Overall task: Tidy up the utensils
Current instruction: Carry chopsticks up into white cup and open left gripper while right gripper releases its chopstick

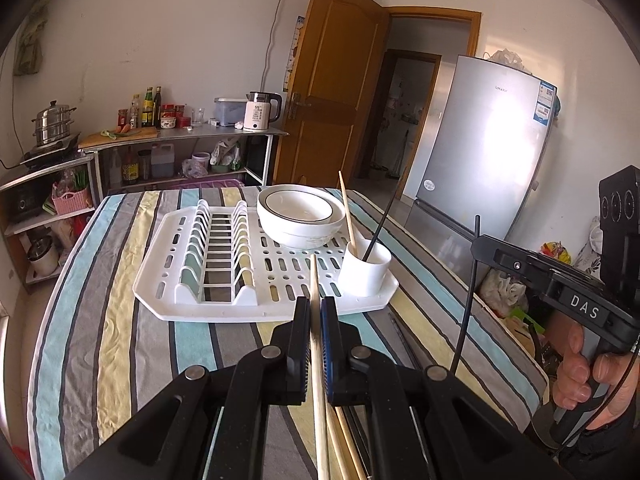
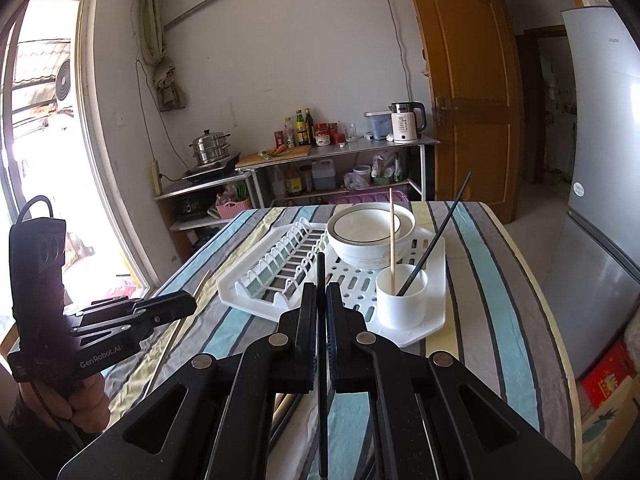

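Bright daylight from window (image 2: 44,120) — glare on fridge (image 1: 492,148); sharp, fisheye-bent edges, dark corners.

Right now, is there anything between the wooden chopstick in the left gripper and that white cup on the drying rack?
Nothing visible blocks it. The wooden chopstick points across bare drying rack toward the white cup.

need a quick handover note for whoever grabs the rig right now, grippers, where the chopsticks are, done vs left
Left gripper: shut on a wooden chopstick, lifted above the table.
Right gripper: shut on a black chopstick, also lifted.
Done: one wooden and one black chopstick already stand in the white cup on the drying rack, beside the stacked bowls.
Left: drop both held chopsticks into the cup; more wooden chopsticks lie on the striped cloth.
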Demonstrator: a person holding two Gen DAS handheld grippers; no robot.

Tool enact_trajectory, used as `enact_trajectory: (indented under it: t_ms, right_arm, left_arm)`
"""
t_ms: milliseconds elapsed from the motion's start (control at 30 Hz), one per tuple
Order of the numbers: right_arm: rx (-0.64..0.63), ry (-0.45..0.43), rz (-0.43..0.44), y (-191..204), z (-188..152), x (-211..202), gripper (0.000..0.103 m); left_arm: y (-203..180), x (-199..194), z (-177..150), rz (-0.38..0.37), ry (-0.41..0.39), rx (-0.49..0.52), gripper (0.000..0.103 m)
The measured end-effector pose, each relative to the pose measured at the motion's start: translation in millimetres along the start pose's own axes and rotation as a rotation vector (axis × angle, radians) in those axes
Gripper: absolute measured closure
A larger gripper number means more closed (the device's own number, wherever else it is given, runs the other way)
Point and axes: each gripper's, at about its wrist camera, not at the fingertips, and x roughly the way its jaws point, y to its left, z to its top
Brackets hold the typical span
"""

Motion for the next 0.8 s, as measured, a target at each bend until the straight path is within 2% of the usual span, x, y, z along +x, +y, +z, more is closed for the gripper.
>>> enact_trajectory:
  t_ms: [500,800]
  right_arm:
    - [-0.003,0.005,-0.002,-2,-2,2,0.099]
    - [-0.007,-0.021,-0.005,-5,3,-6,0.099]
  left_arm:
    - [4,-3,-1,-0.025,-0.005,-0.018,0.098]
    - [-8,-12,10,-0.019,-0.032,0.035,0.098]
